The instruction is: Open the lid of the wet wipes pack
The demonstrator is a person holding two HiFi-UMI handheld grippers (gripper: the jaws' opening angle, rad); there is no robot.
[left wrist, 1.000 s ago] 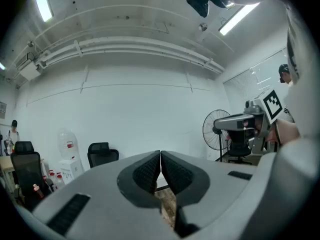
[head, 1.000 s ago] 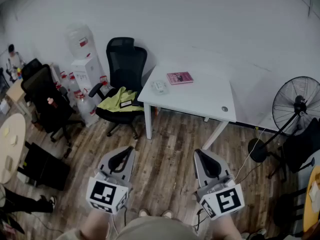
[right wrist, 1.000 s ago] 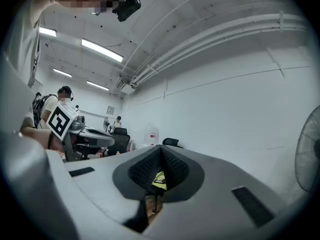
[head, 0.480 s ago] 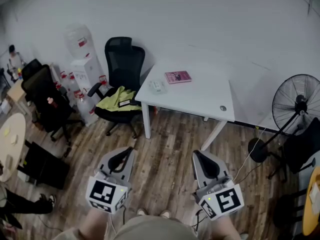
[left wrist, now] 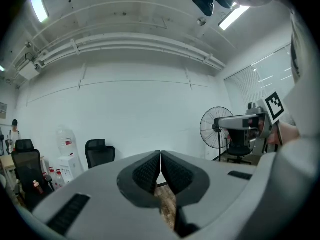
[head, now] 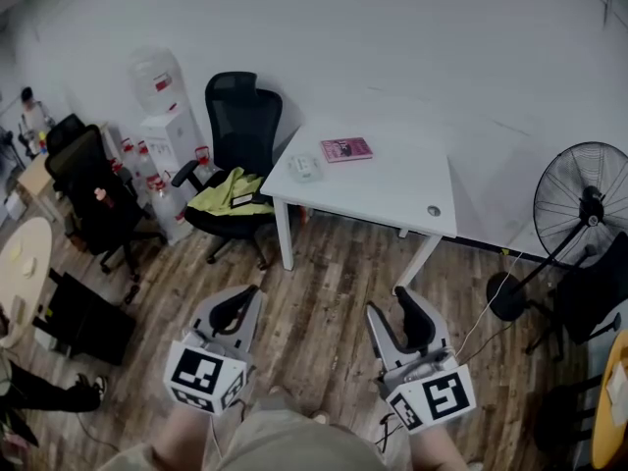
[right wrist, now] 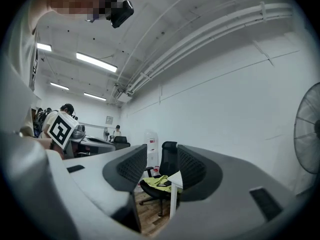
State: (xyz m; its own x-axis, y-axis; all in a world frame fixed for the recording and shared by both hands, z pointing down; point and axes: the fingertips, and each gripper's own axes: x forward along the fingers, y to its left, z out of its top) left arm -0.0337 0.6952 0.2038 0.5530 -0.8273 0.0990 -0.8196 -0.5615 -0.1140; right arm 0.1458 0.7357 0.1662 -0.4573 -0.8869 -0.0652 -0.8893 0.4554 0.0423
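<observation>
The wet wipes pack [head: 306, 167] is a small pale packet near the left end of a white table [head: 392, 189], beside a pink book [head: 346, 149]. Both grippers hang over the wooden floor, well short of the table. My left gripper [head: 251, 293] is shut, its pads pressed together with nothing between them [left wrist: 160, 158]. My right gripper [head: 394, 309] is open; its jaws have just been opening and hold nothing [right wrist: 161, 160]. Through the gap in the right gripper view I see the table's corner [right wrist: 176, 178]. The pack itself is out of sight in both gripper views.
A black office chair [head: 240, 116] with a yellow-green garment on its seat stands left of the table. A water dispenser [head: 165, 116] and more chairs [head: 83, 180] are further left. A standing fan [head: 581, 209] is on the right. A round table [head: 20, 273] lies at the left edge.
The right gripper's jaws were shut in the earlier frames and now stand apart. Both grippers have shifted slightly forward toward the table. The left gripper stays shut.
</observation>
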